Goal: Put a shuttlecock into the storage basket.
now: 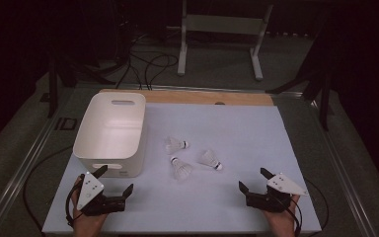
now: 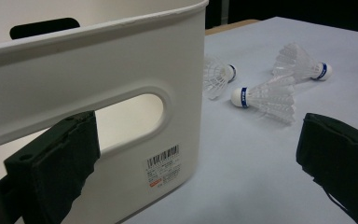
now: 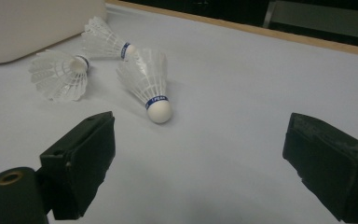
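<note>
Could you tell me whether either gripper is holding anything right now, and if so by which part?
Nothing is held. The left gripper stands open beside the white bin, and the right gripper stands open short of the three shuttlecocks.

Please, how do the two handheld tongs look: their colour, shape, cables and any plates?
Both the left tongs and right tongs are black, each with two blocky, matte jaws. A grey three-cornered plate with small dark dots tops each. A thin black cable loops from each.

Table [image 1: 237,128]: bin [image 1: 111,133] (white), shuttlecocks [image 1: 181,169]
</note>
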A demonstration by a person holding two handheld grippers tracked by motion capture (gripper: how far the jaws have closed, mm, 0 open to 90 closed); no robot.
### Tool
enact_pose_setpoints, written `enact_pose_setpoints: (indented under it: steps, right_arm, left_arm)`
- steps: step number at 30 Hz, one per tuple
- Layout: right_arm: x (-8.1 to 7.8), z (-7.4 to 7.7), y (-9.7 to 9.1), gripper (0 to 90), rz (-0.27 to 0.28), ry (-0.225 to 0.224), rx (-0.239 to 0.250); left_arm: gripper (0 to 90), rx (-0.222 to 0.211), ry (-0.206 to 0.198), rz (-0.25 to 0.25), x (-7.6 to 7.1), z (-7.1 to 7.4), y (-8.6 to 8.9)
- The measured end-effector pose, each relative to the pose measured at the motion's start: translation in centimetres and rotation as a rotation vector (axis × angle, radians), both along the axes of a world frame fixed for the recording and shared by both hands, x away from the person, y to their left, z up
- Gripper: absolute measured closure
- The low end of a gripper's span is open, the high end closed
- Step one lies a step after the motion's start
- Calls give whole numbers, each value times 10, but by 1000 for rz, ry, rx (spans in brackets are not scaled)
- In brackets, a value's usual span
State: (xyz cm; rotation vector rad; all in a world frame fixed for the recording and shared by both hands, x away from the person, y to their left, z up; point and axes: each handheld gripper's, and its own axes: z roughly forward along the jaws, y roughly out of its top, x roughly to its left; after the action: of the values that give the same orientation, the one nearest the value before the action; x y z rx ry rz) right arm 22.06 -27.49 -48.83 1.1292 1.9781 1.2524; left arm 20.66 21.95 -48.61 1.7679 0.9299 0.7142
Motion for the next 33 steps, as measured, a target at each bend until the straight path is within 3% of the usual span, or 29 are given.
enact_pose_setpoints:
  steps: [11,20,33]
  right_arm:
    - [2,-1,0,93,-5,11,-6]
    - [4,0,-1,93,-3,34,0]
    - [11,8,1,82,1,100,-17]
  left_arm:
    - [2,-5,6,2,0,-1,0]
    - [2,9,34,1,2,-3,-3]
    - [2,4,62,28,8,-5,0]
